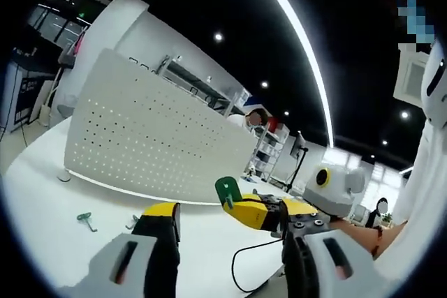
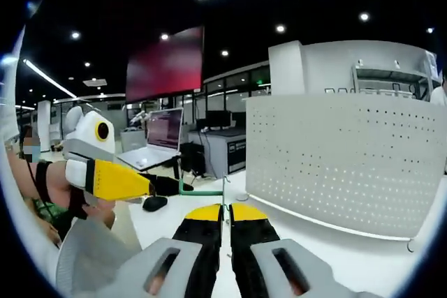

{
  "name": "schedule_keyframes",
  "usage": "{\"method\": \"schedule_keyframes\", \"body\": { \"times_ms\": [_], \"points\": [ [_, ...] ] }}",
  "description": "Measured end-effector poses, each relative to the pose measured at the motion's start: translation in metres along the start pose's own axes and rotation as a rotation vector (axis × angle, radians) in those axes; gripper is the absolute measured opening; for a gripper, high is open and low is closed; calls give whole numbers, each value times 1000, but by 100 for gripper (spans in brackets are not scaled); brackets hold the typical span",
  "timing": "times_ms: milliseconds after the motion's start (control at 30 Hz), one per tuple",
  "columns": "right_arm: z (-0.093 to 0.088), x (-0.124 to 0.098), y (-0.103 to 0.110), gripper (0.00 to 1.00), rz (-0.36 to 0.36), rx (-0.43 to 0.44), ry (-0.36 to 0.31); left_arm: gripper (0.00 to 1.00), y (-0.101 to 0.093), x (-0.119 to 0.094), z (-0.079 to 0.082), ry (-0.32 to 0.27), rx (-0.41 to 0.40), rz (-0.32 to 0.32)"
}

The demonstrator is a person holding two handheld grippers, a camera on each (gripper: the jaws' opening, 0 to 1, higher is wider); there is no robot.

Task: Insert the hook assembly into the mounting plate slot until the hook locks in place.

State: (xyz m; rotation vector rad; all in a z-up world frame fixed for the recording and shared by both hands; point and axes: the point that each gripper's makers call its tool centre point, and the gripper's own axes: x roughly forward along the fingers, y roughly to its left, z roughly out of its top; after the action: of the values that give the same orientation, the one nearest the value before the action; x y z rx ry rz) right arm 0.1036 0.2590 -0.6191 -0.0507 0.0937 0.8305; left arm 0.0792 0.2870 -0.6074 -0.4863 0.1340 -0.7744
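The white perforated mounting plate (image 1: 154, 137) stands upright on the white table (image 1: 42, 200); in the right gripper view the plate (image 2: 335, 158) rises to the right. My right gripper (image 2: 225, 209) is shut on a thin green hook (image 2: 209, 192) that sticks out to the left of its yellow tips. In the left gripper view the right gripper (image 1: 244, 209) comes in from the right, holding the green hook (image 1: 227, 190) in front of the plate. My left gripper (image 1: 230, 211) is open, its jaws wide apart on either side of the right gripper's tip. The left gripper (image 2: 140, 183) shows at the left.
A second green hook (image 1: 85, 221) lies on the table at the left, with a small part (image 1: 133, 222) near it. A black cable (image 1: 244, 263) loops across the table. A laptop (image 2: 164, 134) and a black mouse (image 2: 155, 202) sit beyond. A person's arm (image 2: 52, 186) is at the left.
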Motion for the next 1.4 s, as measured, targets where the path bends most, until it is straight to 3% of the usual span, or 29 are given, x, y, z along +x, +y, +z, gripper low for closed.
{"method": "schedule_keyframes", "body": {
  "times_ms": [233,367,600,733,900,1333,1400],
  "points": [
    [9,5,4,2,11,-2,-39,47,3,2,2,-4,-27,-3],
    [12,7,8,2,24,-55,-38,37,6,3,3,-7,-61,-7],
    [14,9,11,2,43,-46,-47,19,4,4,4,-13,-120,-33],
    [13,9,12,2,44,-38,-47,18,6,3,6,-28,-141,-27],
    [13,9,16,2,54,-33,-44,8,5,1,5,-27,-169,-34],
    [14,11,25,3,67,-37,-46,4,8,-3,9,-54,-211,-34],
    [15,12,24,2,43,-35,-56,4,8,-3,9,-53,-217,-32]
  ]
}}
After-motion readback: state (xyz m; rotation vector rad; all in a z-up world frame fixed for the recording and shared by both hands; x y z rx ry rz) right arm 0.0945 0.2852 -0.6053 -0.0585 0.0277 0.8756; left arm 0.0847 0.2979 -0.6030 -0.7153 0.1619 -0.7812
